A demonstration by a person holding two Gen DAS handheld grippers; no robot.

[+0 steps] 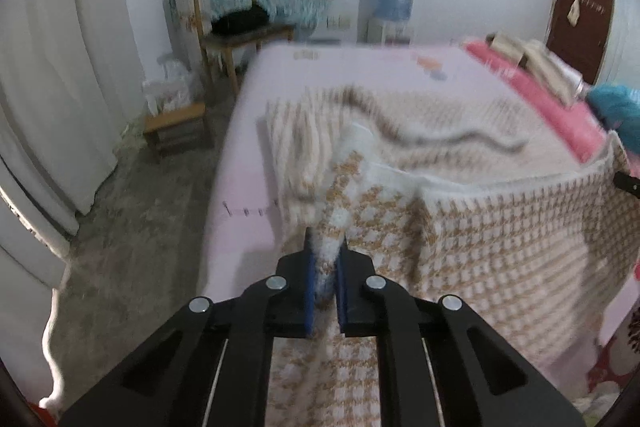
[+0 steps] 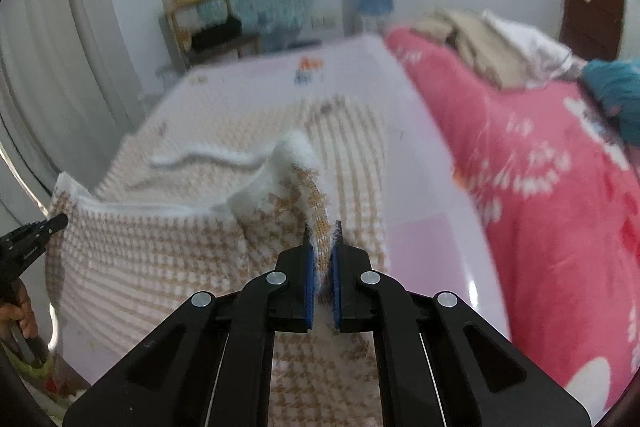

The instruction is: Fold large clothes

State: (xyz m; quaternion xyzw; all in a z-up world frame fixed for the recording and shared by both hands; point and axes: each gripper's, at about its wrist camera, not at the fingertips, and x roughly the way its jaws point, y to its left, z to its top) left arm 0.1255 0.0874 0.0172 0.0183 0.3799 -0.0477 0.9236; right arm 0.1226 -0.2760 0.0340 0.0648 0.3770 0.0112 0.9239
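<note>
A large tan-and-white houndstooth knit garment [image 1: 460,227] [image 2: 160,247] lies spread on a bed with a pale pink sheet [image 1: 248,227] [image 2: 424,247]. My left gripper [image 1: 326,247] is shut on a fluffy fold at the garment's near left side. My right gripper [image 2: 322,231] is shut on a fold at its near right side. The near edge hangs lifted between the two, with the white hem stretched taut. In the right wrist view the left gripper [image 2: 40,231] shows at the far left, with a hand under it. The picture is blurred.
A red patterned blanket [image 2: 560,207] [image 1: 540,95] runs along the bed's right side, with folded beige clothes [image 2: 472,39] and a teal cloth [image 2: 616,95] on it. Left of the bed are bare floor, a wooden chair [image 1: 232,27], a low stool [image 1: 176,127] and a water dispenser [image 1: 394,3].
</note>
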